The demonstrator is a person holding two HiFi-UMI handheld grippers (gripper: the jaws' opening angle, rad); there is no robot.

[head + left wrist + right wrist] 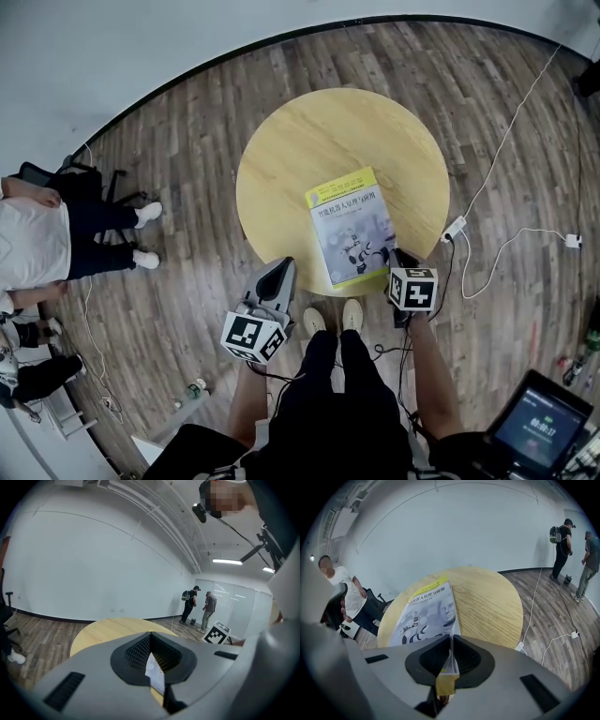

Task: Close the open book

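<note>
A closed book [349, 228] with a yellow-and-grey cover lies flat on the near right part of the round wooden table [319, 141]. My right gripper [396, 255] sits at the book's near right corner. In the right gripper view the book [426, 613] runs up to my right gripper [451, 639], whose jaws are shut on the thin corner. My left gripper [284, 266] hovers at the table's near edge, a little left of the book and apart from it. In the left gripper view my left gripper [151, 634] is shut, with a pale sliver showing below the tips.
A person sits on a chair [37, 239] at the left of the room. White cables and a power strip [455, 228] lie on the floor right of the table. Two people [199, 609] stand far off by the wall. A screen [544, 427] is at the bottom right.
</note>
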